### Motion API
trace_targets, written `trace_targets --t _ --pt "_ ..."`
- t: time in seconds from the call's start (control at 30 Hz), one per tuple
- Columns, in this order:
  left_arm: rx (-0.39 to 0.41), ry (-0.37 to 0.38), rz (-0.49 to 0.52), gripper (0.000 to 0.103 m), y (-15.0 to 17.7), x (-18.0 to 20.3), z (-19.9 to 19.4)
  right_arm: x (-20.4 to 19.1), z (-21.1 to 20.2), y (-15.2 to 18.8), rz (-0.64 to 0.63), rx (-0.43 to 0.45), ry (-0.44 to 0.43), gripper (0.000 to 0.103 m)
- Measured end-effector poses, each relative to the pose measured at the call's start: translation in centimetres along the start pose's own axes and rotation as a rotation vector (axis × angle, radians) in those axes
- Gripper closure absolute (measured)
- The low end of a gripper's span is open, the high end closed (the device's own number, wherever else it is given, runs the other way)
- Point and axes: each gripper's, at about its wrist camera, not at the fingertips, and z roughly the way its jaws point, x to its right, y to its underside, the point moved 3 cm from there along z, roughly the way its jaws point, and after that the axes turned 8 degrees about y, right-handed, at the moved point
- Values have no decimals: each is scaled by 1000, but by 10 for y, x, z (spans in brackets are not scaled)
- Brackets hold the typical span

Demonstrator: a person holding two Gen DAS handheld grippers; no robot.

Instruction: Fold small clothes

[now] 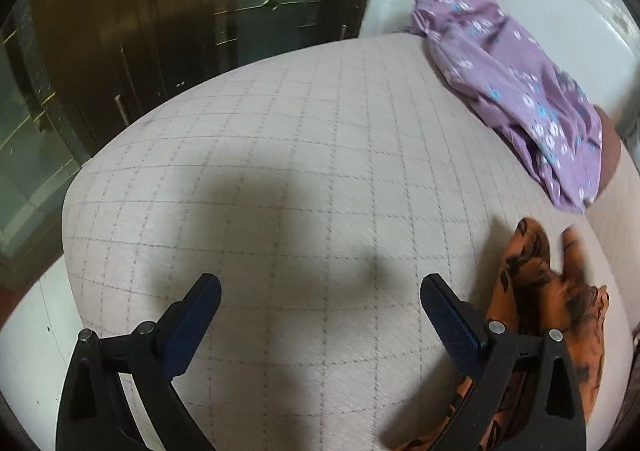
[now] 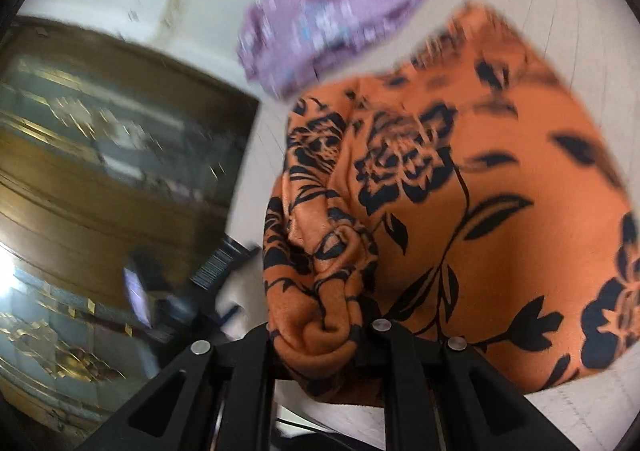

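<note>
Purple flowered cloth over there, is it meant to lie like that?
The purple flowered cloth lies crumpled in a heap at the far edge of the checked bed cover, unfolded. Nothing looks torn or spilled.

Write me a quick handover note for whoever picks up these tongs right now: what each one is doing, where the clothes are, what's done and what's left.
Left tongs: open, empty, above the checked bed cover.
Right tongs: shut on a bunched edge of the orange flowered cloth, lifted up in front of the camera.
In the left view the orange cloth shows just right of the left tongs.
The purple flowered cloth lies crumpled at the far right of the bed, untouched.
Done: the orange cloth is picked up; no neat fold is visible yet.
Left: probably spread the orange cloth flat, fold it, then fold the purple one.
</note>
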Motion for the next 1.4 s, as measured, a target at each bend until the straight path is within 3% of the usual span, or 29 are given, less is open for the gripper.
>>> trace_targets --t 0.07,0.2,0.23,0.27,0.33,0.43,0.53,0.63,0.67,0.77,0.9,0.97,1.07,1.2,1.3,1.4 --pt "11 18 -1 3 -4 0 0 5 17 8 -38 -34 56 83" --pt "57 86 42 3 -8 20 -6 17 9 11 -56 -31 -39 72" --pt "69 102 61 3 -10 26 -10 26 1 14 -60 -56 -71 58" --pt "84 134 99 3 -8 37 -13 30 -8 17 -62 -92 -132 36" --pt "75 190 162 3 -3 57 -13 42 -32 25 -83 -83 -209 30" --pt "11 297 232 3 9 83 -9 66 -75 33 -181 3 -175 30" --pt "-56 369 293 3 22 103 -8 108 -110 29 -153 113 -61 32" --pt "-101 435 362 3 36 114 -13 145 -129 12 -81 178 22 74" --pt "-107 438 376 3 43 113 -18 154 -132 7 -64 194 61 74" --pt "-120 424 395 3 53 105 -26 155 -129 -7 -42 208 70 74" --pt "-105 497 316 3 61 86 -44 155 -99 -11 -18 160 98 74" --pt "-102 486 299 3 68 79 -48 148 -79 -7 -38 123 135 74" --pt "-53 462 276 3 78 71 -58 143 -78 3 -90 162 183 74" --pt "36 382 282 3 94 70 -69 155 -80 2 -59 150 134 74" --pt "26 297 348 3 103 83 -58 164 -83 4 -35 151 94 73" --pt "32 310 423 3 115 97 -55 165 -82 10 -69 168 94 73"
